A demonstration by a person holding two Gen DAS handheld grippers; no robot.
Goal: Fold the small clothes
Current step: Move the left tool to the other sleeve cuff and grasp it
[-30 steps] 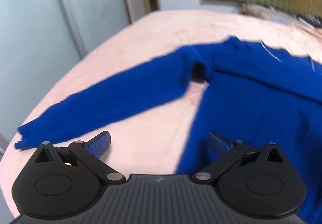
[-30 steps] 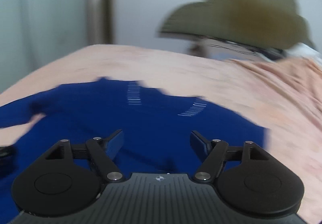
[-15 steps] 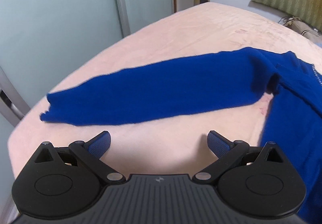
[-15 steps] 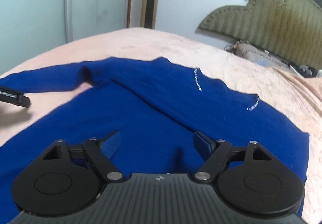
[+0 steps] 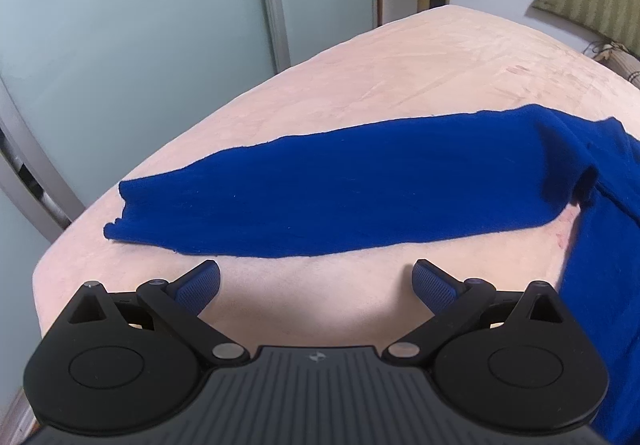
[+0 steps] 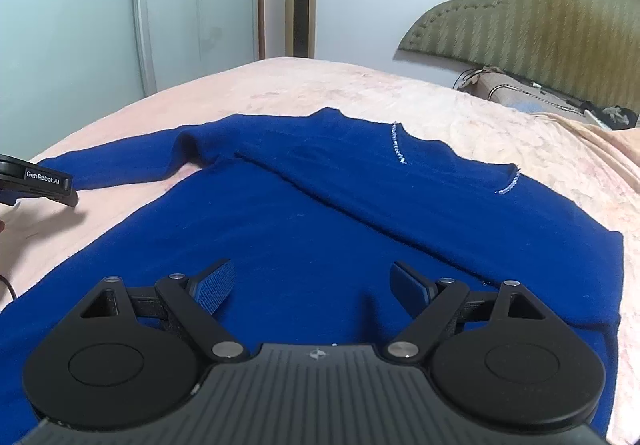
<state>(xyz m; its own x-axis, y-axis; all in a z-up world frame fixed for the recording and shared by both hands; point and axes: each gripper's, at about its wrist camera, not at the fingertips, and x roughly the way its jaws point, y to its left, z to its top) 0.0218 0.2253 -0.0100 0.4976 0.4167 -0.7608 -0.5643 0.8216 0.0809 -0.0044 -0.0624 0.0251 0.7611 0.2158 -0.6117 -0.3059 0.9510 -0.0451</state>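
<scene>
Sleeve (image 5: 340, 193) cuff only in left view; collar stitching (image 6: 398, 145) only right.

Royal-blue sweater (image 6: 320, 229) on pale pink bedspread (image 6: 312, 89)

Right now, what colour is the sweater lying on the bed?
The sweater is deep royal blue with small white stitching near the neckline, clearest in the right wrist view.
</scene>
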